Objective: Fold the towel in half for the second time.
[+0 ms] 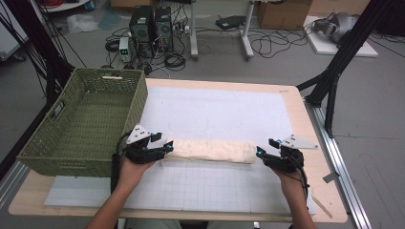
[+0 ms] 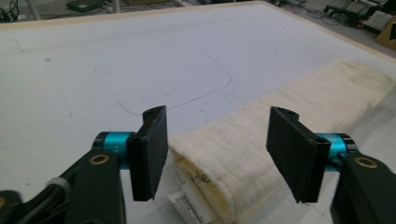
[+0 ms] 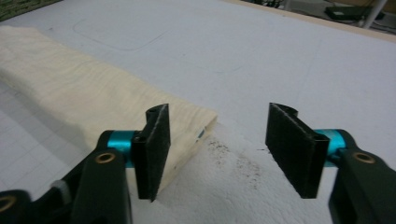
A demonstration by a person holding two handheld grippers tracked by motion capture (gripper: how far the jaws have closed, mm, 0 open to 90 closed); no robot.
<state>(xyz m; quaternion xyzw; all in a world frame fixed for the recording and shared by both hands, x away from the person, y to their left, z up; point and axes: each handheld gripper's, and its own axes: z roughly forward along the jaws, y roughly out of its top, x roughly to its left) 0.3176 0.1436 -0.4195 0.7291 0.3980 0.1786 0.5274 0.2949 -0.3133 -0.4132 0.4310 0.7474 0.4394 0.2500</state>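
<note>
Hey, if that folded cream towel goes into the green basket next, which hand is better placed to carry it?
Left, probably. The left tongs sit open at the folded towel's end right beside the green wicker basket. The right tongs are open at the far end.

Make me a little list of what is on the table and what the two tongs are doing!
thing being worked on: folded cream towel, lying flat in a long strip on the white mat
left tongs: open, at the towel's left end, not squeezing it
right tongs: open, just off the towel's right end
basket: green woven basket, at the table's left side
table: light wooden table
</note>
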